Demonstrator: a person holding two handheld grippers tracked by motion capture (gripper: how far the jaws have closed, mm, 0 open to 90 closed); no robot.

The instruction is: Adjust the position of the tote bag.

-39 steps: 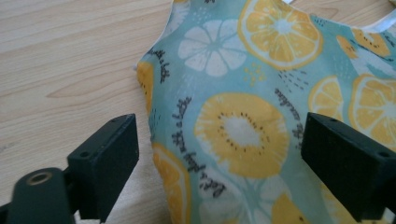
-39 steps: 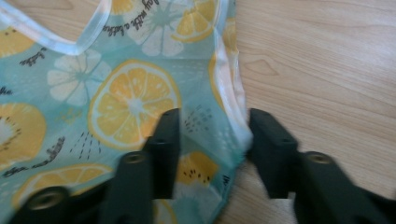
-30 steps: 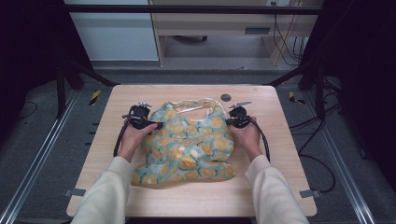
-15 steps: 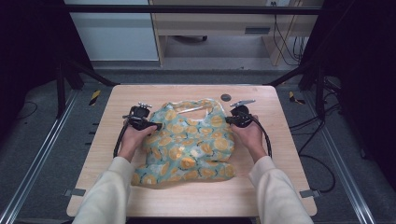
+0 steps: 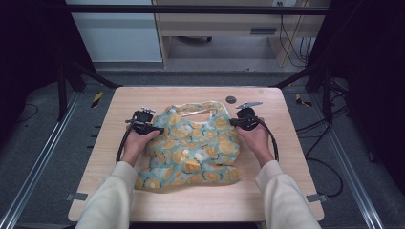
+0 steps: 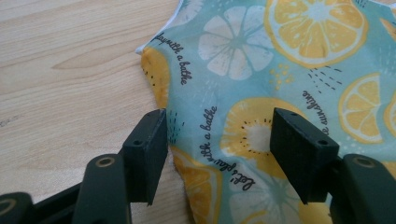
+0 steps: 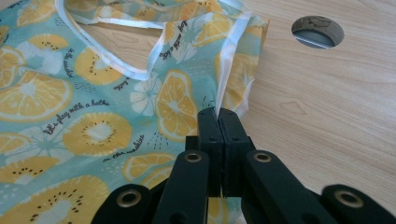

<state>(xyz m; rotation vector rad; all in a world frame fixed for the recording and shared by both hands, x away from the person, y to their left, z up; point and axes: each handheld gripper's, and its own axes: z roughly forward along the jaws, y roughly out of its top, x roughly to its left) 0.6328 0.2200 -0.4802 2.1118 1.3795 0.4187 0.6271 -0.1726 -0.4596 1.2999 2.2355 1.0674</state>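
- Left tool has its jaws apart, and they have just been closing: in the left gripper view the two black pads stand either side of the fabric's left edge, with a bulge of cloth between them, not yet pressing on it.
- Right tool is clamped tight on the garment's right edge; in the right gripper view its jaws meet with the white-bound hem pinched between them.
- Between the two tools lies the garment, a teal cloth printed with orange and lemon slices, spread mostly flat on the middle of the tabletop. Its white-trimmed neck opening points to the far side and its lower hem toward the person.
- Compared with a second ago, the cloth lies in the same place and both hands sit at the same spots on its upper corners; the narrowing of the left jaws is the one real change.
- My reading: one side is already secured and the other grip is being made, so the work is probably about to pass from grasping to lifting, spreading or folding the garment by its shoulders.
- A round hole in the tabletop sits beyond the right tool, well clear of the cloth.
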